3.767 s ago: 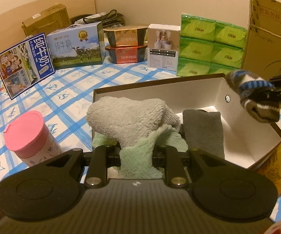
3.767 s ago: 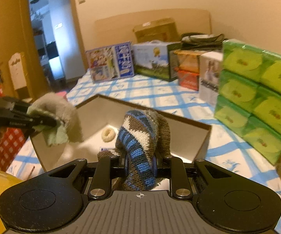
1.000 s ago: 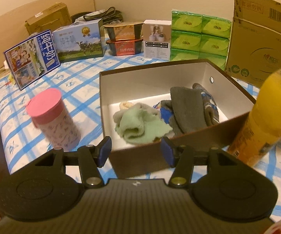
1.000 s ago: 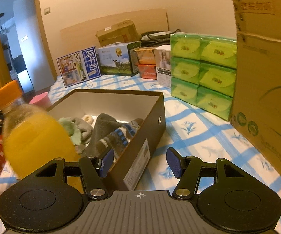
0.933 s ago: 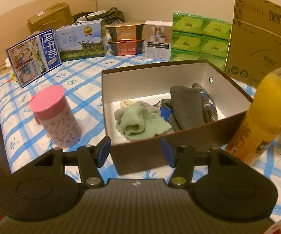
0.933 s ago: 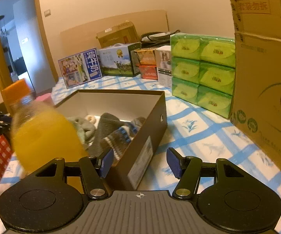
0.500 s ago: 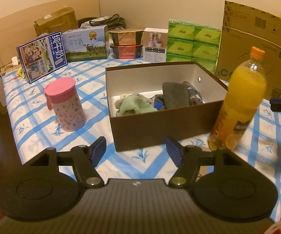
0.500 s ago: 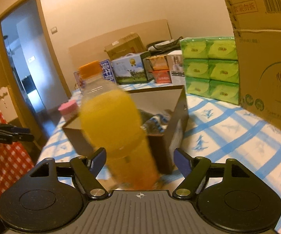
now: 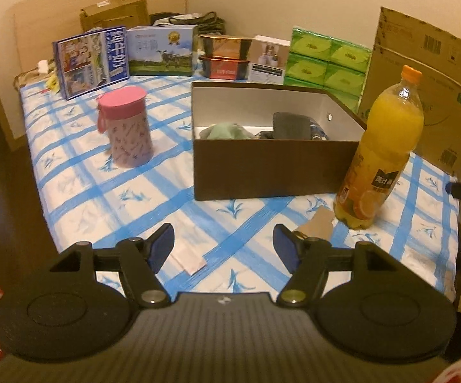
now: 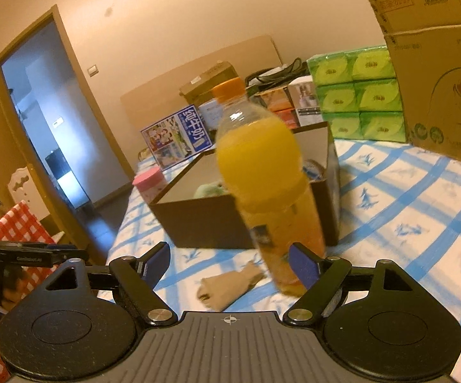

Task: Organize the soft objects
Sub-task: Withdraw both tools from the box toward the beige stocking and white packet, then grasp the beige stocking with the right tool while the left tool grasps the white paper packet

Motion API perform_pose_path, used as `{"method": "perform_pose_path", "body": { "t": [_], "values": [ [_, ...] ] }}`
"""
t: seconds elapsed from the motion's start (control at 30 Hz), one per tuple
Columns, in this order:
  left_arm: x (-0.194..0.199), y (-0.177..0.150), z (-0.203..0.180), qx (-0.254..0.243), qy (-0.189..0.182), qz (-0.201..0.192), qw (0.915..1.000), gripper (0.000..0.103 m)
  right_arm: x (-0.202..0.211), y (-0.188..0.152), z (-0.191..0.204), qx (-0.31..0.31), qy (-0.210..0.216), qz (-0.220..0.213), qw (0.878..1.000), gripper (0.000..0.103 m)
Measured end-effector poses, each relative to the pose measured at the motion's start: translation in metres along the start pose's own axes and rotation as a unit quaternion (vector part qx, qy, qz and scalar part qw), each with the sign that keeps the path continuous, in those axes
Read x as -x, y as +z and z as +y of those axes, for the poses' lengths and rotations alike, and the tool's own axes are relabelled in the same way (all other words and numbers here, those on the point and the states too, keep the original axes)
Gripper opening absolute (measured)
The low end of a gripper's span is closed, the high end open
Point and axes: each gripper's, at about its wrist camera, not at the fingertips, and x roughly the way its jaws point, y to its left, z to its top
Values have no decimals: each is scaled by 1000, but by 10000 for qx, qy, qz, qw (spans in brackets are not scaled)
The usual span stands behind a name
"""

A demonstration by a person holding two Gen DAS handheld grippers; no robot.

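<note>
1. Left wrist view: I see my left gripper [image 9: 223, 245] with its two fingers spread wide, and nothing is between them. It holds nothing and touches nothing; under it there is only the blue checked cloth [image 9: 80, 188]. Straight ahead of the fingers, a little to the right, stands the brown box [image 9: 272, 172]. Inside it lie the soft things: a green cloth [image 9: 227, 130] toward the left and a grey cloth [image 9: 291, 126] toward the right, with a striped sock [image 9: 319, 131] just beside the grey one. Ahead to the left stands a pink-lidded cup [image 9: 126, 127], well apart from the box. Ahead to the right an orange juice bottle [image 9: 383, 150] stands upright near the box corner. A small beige paper piece [image 9: 318, 221] lies just beyond my right finger.

2. Right wrist view: my right gripper [image 10: 230, 263] is also wide open and empty, touching nothing. The orange juice bottle [image 10: 268, 191] stands directly ahead, close, and it is blurred. The brown box [image 10: 217, 220] is behind it, and I can see a bit of green cloth [image 10: 209, 190] inside. A beige paper piece [image 10: 227, 287] lies on the cloth just in front of the fingers. Far to the left the left gripper [image 10: 35, 255] shows from the side.
</note>
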Motion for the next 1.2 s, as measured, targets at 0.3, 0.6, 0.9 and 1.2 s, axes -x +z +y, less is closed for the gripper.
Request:
{"method": "perform_pose_path", "body": {
  "t": [0.3,0.6,0.9,1.2],
  "values": [
    [23,-28,10,590,147,-63,9981,66,1,-31,38,-246,0,128,9996,82],
    [36,-53,11,880,155,47,9960,66,-22,-57,77,-220,-260,359,9988,82],
    [16,-74,10,822,389,238,9956,66,-71,-72,99,292,-803,723,9937,82],
    [-21,-77,13,783,539,401,9947,66,-123,-78,90,225,-1321,909,9868,82]
  ]
}}
